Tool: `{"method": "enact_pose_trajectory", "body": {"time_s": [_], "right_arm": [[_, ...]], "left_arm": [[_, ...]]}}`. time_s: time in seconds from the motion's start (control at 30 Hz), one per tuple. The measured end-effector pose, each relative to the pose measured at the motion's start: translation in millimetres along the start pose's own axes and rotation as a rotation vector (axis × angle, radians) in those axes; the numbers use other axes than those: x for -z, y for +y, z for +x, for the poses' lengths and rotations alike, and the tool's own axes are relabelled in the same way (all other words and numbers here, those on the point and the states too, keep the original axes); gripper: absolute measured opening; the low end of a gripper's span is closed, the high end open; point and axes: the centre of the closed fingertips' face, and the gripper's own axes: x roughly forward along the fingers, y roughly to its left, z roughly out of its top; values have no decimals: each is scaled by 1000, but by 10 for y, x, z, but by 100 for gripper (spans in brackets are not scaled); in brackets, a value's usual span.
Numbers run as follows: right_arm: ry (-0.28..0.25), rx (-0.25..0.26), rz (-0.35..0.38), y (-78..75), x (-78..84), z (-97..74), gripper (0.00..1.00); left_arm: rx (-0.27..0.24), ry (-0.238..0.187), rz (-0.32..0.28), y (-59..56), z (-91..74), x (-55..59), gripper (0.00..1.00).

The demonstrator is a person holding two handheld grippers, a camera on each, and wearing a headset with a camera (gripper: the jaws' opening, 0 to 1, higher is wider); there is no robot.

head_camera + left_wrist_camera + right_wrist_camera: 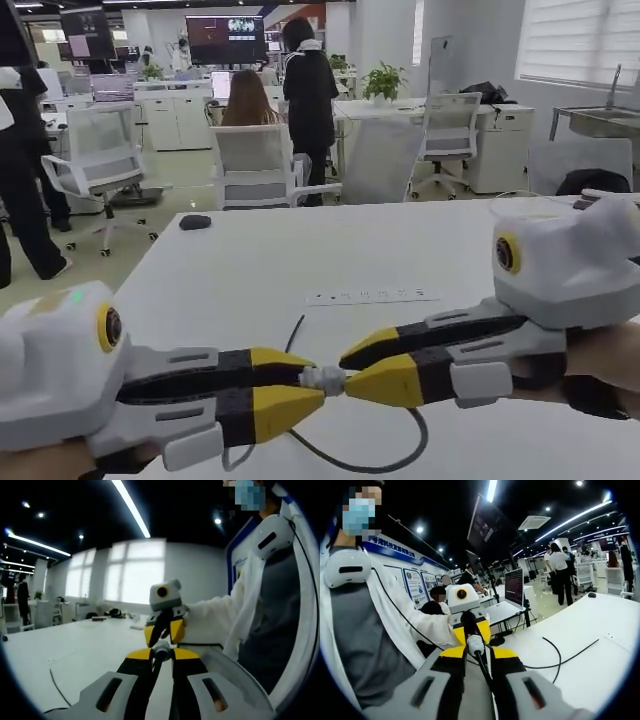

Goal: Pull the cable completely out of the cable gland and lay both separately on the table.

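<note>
A small white cable gland (326,379) hangs above the table between the two yellow-tipped grippers, which meet tip to tip. My left gripper (312,378) comes in from the lower left and is shut on the gland (161,649). My right gripper (346,371) reaches in from the right, shut on the black cable (483,667) just behind the gland (475,643). The cable (400,455) sags in a loop below the grippers and trails over the table (570,655). The right gripper (165,629) faces the left gripper's (162,655) camera. The left gripper (468,622) faces the right gripper (476,654).
The white table (450,260) stretches ahead, with a pale printed strip (372,296) lying in the middle and a dark mouse (194,222) near the far left edge. Office chairs (255,165) and standing people (308,100) are beyond the table. A person's white sleeve (215,617) is behind the right gripper.
</note>
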Motion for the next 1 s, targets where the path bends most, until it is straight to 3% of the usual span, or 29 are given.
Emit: {"method": "enact_pose_trajectory", "body": {"time_s": [0.23, 0.4, 0.57, 0.73, 0.9, 0.93, 0.97, 1.0], "right_arm": [[5, -27, 21, 29, 39, 59, 12], [-26, -33, 45, 48, 14, 73, 11], [-6, -28, 90, 60, 62, 82, 10], [19, 0, 17, 89, 108, 80, 9], [20, 6, -56, 97, 116, 25, 9], [23, 15, -91, 85, 113, 23, 9], [26, 38, -186, 54, 83, 19, 9], [31, 35, -150, 100, 94, 27, 9]], "left_arm": [[5, 5, 16, 14, -12, 0, 15], [6, -4, 14, 12, -38, -24, 15], [17, 34, 9, -16, -38, 24, 15], [43, 61, -70, -32, -42, 81, 14], [67, 65, -110, -59, -15, 89, 13], [69, 66, -120, -56, -13, 94, 13], [76, 59, -190, -86, -42, 105, 13], [76, 53, -174, -88, -64, 116, 13]]}}
